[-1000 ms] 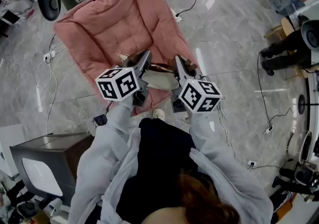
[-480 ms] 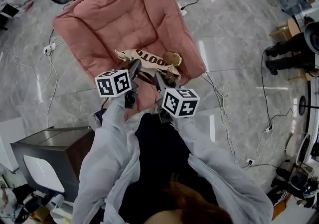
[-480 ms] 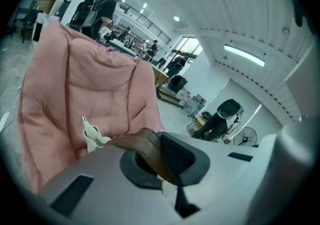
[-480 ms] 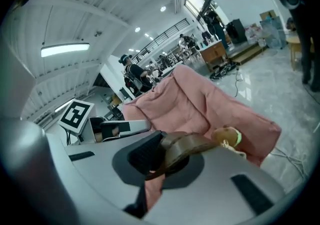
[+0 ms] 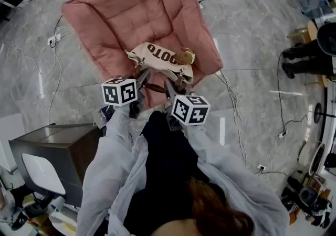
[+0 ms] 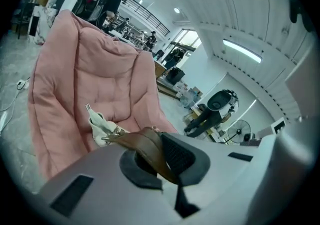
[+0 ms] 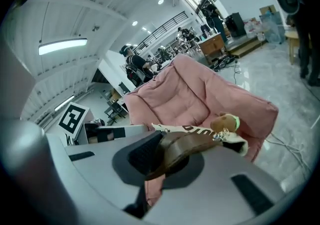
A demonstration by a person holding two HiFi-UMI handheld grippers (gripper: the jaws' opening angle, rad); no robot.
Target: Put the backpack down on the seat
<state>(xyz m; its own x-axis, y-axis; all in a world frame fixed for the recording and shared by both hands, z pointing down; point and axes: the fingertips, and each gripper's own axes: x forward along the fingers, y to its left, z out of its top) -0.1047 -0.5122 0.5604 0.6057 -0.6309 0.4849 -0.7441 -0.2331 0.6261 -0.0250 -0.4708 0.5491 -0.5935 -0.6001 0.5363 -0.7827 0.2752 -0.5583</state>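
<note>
A cream backpack (image 5: 160,57) with dark lettering and a brown plush charm (image 5: 183,56) lies on the front of the pink padded seat (image 5: 131,14). My left gripper (image 5: 142,78) is shut on one brown strap (image 6: 146,145), which runs back to the backpack (image 6: 101,126). My right gripper (image 5: 171,87) is shut on the other brown strap (image 7: 186,145), which leads to the backpack (image 7: 197,130) and its charm (image 7: 225,121). Both marker cubes sit just in front of the person's chest, near the seat's front edge. In the left gripper view the pink seat (image 6: 85,79) rises behind the backpack.
A dark cabinet (image 5: 50,151) stands at the lower left beside the person. Cables (image 5: 233,109) trail over the marble floor right of the seat. A person in dark clothes (image 5: 302,56) is at the right edge. Other people and desks show far behind the seat.
The backpack has come out from under the grippers and now rests on the seat's front. Both grippers drew back toward the person, still shut on the straps.
</note>
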